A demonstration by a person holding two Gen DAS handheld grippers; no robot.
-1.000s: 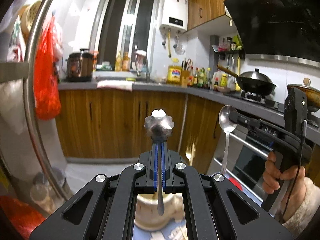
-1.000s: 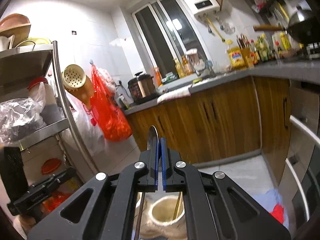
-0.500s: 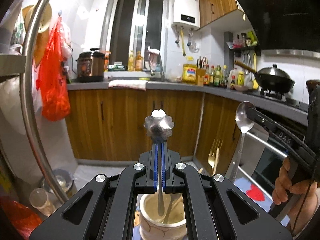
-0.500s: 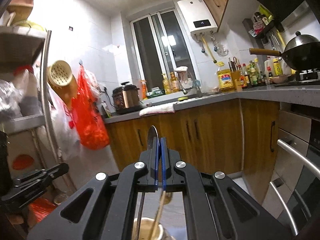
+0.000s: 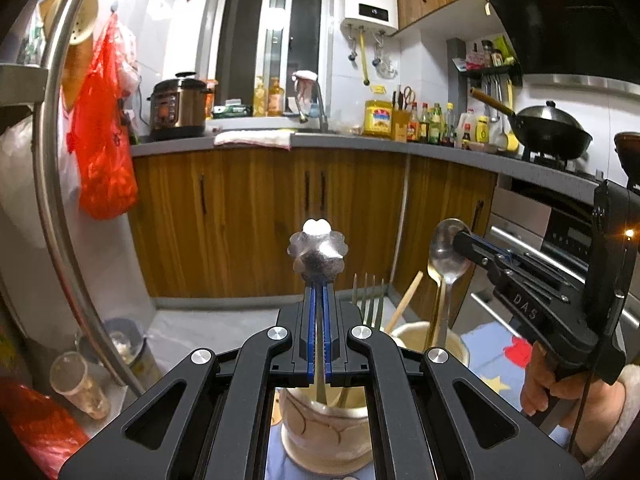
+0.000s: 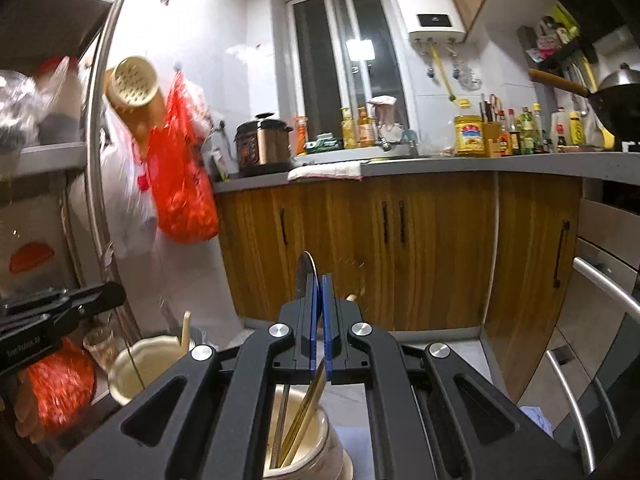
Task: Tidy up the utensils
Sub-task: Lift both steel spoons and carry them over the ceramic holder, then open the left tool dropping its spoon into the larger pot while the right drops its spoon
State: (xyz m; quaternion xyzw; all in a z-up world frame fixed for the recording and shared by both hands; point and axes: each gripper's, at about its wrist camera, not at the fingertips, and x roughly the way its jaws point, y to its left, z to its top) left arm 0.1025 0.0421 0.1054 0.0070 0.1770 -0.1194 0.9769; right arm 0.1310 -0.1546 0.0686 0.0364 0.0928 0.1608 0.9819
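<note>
My left gripper (image 5: 319, 300) is shut on a steel utensil with a flower-shaped head (image 5: 318, 254); its handle hangs down into a cream ceramic cup (image 5: 326, 432) below. My right gripper (image 6: 318, 292) is shut on a steel spoon (image 6: 305, 276), held upright by its bowl; the spoon also shows in the left wrist view (image 5: 448, 250), its handle reaching into a second cream cup (image 5: 430, 344) that holds a fork (image 5: 370, 300), a gold spoon and wooden chopsticks. In the right wrist view that cup (image 6: 310, 444) sits below the gripper.
A steel rack post (image 5: 60, 184) stands at the left with a red bag (image 5: 104, 152) hanging. Wooden kitchen cabinets (image 5: 280, 216) and an oven (image 5: 560, 240) lie ahead. The cups stand on a blue cloth (image 5: 492, 364). A glass jar (image 5: 80, 384) sits low left.
Both grippers have lowered with their utensils. The cups have come closer, and the handles now reach down into them. The right gripper has moved nearer the left one.
</note>
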